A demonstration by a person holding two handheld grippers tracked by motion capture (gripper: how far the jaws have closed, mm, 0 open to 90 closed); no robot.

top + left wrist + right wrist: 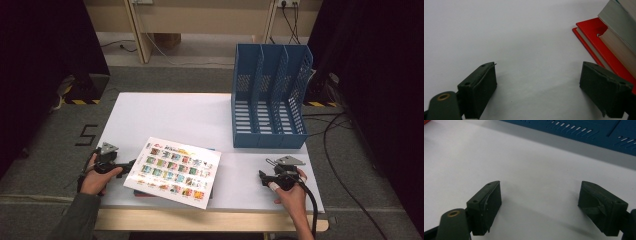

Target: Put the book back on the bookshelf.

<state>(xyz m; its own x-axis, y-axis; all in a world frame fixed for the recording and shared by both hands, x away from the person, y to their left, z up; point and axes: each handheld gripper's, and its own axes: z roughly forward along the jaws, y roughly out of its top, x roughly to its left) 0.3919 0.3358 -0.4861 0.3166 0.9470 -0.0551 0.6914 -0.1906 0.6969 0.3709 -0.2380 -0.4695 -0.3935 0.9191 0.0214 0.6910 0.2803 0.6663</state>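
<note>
A stack of books is seen lying on the near left part of the white table, with a colourful picture book on top and a red book under it. The left gripper is held low at the near left edge of the table, just beside the left side of the stack; its jaws are spread wide and nothing is gripped between them. In the left gripper view the red book is seen very near one jaw, but contact cannot be told. The right gripper is held at the near right of the table, well apart from the stack, released and empty. A blue file rack is placed at the far right
</note>
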